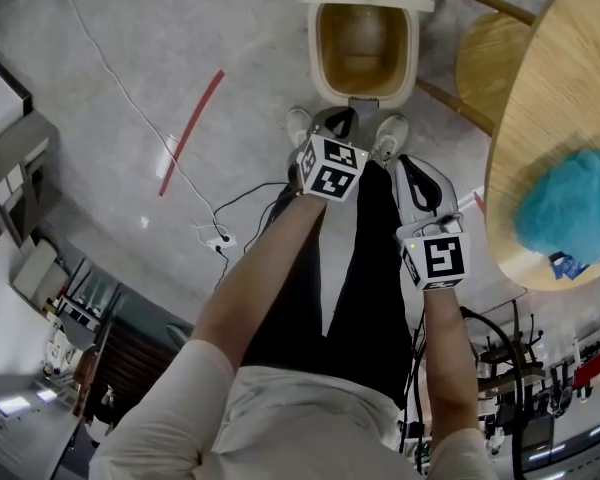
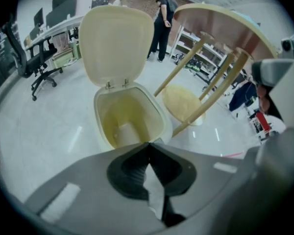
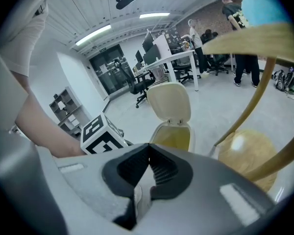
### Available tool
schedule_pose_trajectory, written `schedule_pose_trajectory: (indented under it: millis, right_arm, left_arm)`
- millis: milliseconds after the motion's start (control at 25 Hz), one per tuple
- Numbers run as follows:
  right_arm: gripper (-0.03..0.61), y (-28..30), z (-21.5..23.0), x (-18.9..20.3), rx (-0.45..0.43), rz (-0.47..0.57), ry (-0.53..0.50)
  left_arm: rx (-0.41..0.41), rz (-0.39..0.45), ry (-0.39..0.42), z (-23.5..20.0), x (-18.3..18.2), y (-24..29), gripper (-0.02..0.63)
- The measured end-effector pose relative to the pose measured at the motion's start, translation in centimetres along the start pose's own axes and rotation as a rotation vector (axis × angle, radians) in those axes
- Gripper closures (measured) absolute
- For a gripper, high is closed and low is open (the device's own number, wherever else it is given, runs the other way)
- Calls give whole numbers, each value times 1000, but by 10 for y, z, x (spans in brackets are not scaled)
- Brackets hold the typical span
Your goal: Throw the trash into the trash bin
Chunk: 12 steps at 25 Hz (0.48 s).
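The cream trash bin point(image 1: 363, 43) stands on the floor just ahead of the person's shoes with its lid up. In the left gripper view the trash bin point(image 2: 130, 116) is close below, and a pale roll-like piece point(image 2: 125, 132) lies inside it. My left gripper point(image 1: 342, 118) hangs over the bin's near edge; the left gripper point(image 2: 148, 145) has its tips touching. A white patch shows in the slit behind them, and whether it is a scrap or the floor is unclear. My right gripper point(image 1: 407, 163) is lower right, and in its own view the right gripper point(image 3: 148, 146) is shut with nothing plainly held.
A round wooden table point(image 1: 555, 88) stands at the right with a turquoise fluffy thing point(image 1: 572, 206) on it, and a wooden stool point(image 1: 488, 60) is beside the bin. Cables point(image 1: 225, 230) and a red tape strip point(image 1: 192, 128) lie on the floor at left. People point(image 2: 164, 18) stand far behind.
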State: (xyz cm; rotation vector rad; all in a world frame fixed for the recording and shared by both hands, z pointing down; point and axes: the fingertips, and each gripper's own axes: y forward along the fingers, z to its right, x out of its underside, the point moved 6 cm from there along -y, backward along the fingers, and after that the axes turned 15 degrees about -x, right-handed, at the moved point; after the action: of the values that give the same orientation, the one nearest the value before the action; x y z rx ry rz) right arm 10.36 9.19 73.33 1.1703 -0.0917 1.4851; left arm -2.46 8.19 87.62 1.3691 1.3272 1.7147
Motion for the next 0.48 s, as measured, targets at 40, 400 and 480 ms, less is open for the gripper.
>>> schedule_pose_trajectory:
  millis: [40, 400, 480]
  right_arm:
    - [577, -2, -2, -5, 2, 5, -1]
    - [576, -35, -42, -54, 31, 42, -7]
    - [577, -43, -52, -63, 38, 48, -5]
  left_arm:
    - [2, 12, 5, -1, -3, -8, 611]
    - [18, 100, -13, -10, -36, -91, 611]
    - [20, 113, -17, -12, -42, -110, 611]
